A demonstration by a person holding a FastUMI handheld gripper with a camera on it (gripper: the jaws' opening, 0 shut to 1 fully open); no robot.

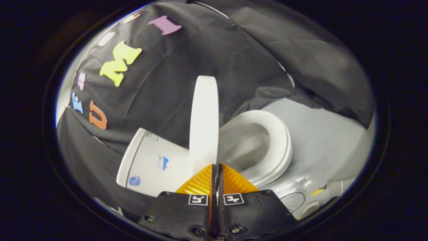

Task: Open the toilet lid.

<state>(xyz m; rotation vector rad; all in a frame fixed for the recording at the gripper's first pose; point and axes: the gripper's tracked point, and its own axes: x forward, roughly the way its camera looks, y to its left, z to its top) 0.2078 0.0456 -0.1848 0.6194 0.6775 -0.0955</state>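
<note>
- The toilet lid (204, 124) stands raised just ahead of the hand-held gripper (216, 167), seen almost edge-on as a narrow white slab with a rounded far end.
- Its long axis runs straight away from the fingertips, and its near end meets them at the point where the two fingers come together.
- The fingers (200, 182) of the hand-held gripper are drawn together with only a thin dark slit between them; whether the lid's edge is pinched in that slit or merely touches the tips, I cannot tell.
- The lid is plain, smooth and glossy white, with no marks on the side that shows.
- To the right of the lid, just beyond the fingers, lies the toilet seat (282, 147), a white oval ring resting flat on the bowl.
- The bowl (245, 149) is open to view inside the ring, its grey-white hollow in shadow.
- To the left of the lid sits the cistern (153, 164), a white box with small stickers on its face.
- The lid stands between the cistern and the seat, close to upright on its hinge side.
- The pale floor (321, 134) spreads beyond the seat to the right.
- The black cloth wall (174, 80) hangs behind the toilet.
</note>
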